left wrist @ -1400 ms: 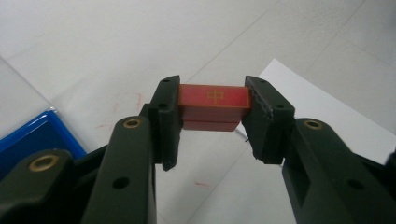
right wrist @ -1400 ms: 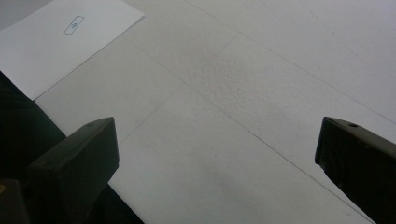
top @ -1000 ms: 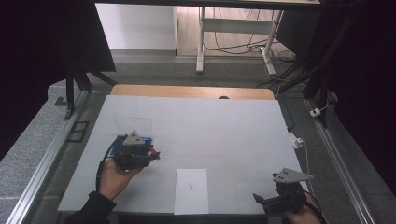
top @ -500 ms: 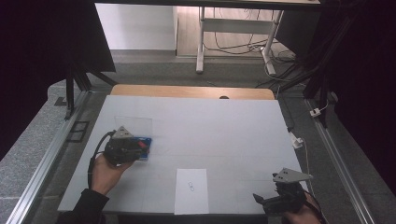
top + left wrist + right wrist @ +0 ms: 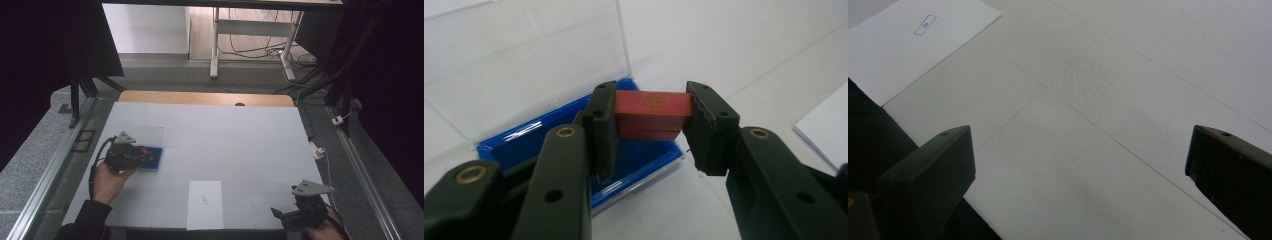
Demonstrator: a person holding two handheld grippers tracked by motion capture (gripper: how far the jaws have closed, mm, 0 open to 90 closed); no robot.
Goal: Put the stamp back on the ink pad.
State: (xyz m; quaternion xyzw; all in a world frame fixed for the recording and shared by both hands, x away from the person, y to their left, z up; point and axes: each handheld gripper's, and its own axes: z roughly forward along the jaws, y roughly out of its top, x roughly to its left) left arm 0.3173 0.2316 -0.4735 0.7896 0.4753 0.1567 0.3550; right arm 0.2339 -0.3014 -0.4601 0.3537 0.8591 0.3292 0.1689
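Observation:
My left gripper point(image 5: 651, 117) is shut on a small red block point(image 5: 653, 109) with a gold mark on its top face. It holds the block just above a blue tray point(image 5: 644, 165) whose clear lid point(image 5: 519, 60) stands open behind. From the high view the left gripper point(image 5: 142, 152) sits at the table's left over the blue tray point(image 5: 152, 159). My right gripper point(image 5: 1080, 165) is open over bare white table. It rests at the front right corner, right gripper point(image 5: 285, 215).
A white sheet of paper point(image 5: 205, 204) with a small printed mark lies at the front middle; it also shows as paper point(image 5: 913, 45). The white table point(image 5: 235, 140) has metal rails along both sides. A cable and plug point(image 5: 320, 150) lie at the right edge.
My left hand has moved left and slightly away with the red block, from beside the tray to over it. The right gripper has stayed put.

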